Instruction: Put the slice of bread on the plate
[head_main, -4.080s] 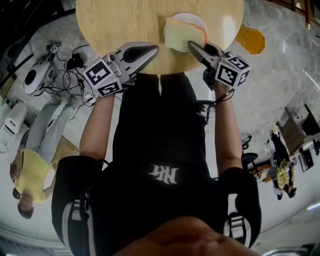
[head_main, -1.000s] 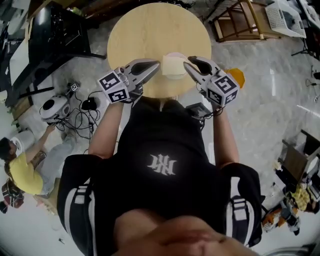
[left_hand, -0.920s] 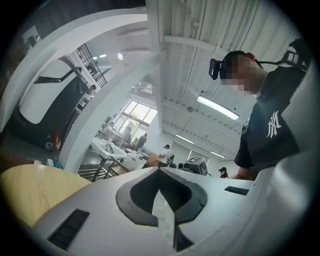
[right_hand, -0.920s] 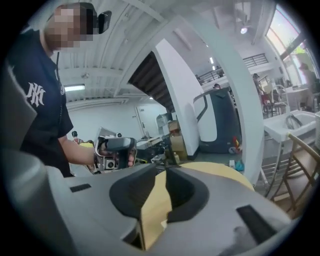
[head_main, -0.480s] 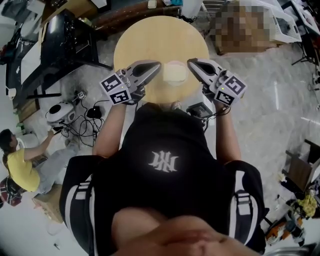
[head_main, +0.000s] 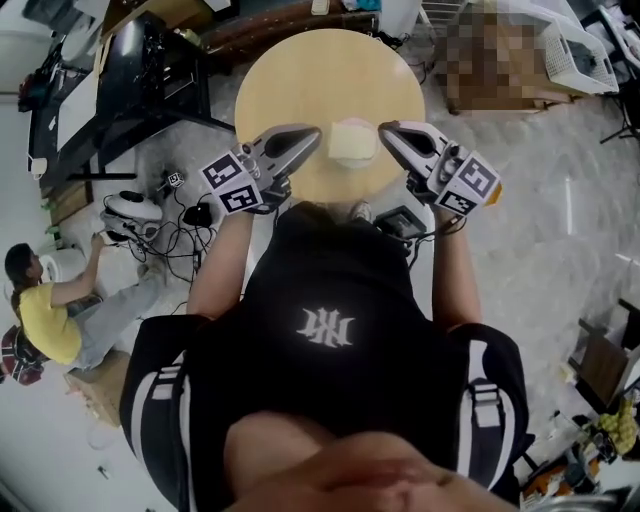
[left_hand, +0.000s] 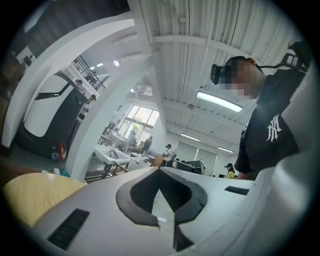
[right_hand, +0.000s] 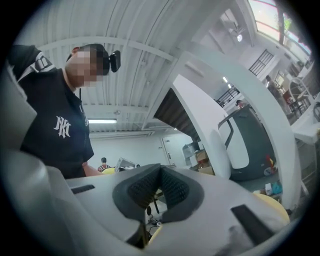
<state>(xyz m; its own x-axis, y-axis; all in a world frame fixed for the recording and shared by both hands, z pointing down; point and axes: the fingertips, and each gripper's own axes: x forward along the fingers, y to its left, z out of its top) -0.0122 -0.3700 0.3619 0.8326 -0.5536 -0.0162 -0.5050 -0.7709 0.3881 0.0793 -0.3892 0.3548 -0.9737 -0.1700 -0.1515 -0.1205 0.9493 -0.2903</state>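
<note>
The slice of bread (head_main: 352, 143) lies flat on the plate (head_main: 351, 121), of which only a thin pale rim shows round it, near the edge of the round wooden worktop (head_main: 330, 70) closest to the person. In the head view it sits between the two grippers. The left gripper (head_main: 316, 132) has its tip just beside the left side of the slice, and the right gripper (head_main: 383, 128) has its tip just beside the right side. Neither tip touches the bread or the plate, and both point inward toward each other across it. In the left gripper view the dark pads meet at their front tip with nothing between them, so that gripper is closed and empty. A curve of the worktop shows low at the left of that view. The right gripper view shows the same thing: its ribbed pads are pressed together at the tip and grip nothing, and a pale strip of the worktop is visible behind them at the lower right. Each gripper's marker cube sits back over the wrist that carries it. On the floor to the left of the worktop lies a tangle of cables (head_main: 165, 215), with a seated person in a yellow shirt (head_main: 45, 320) nearby
</note>
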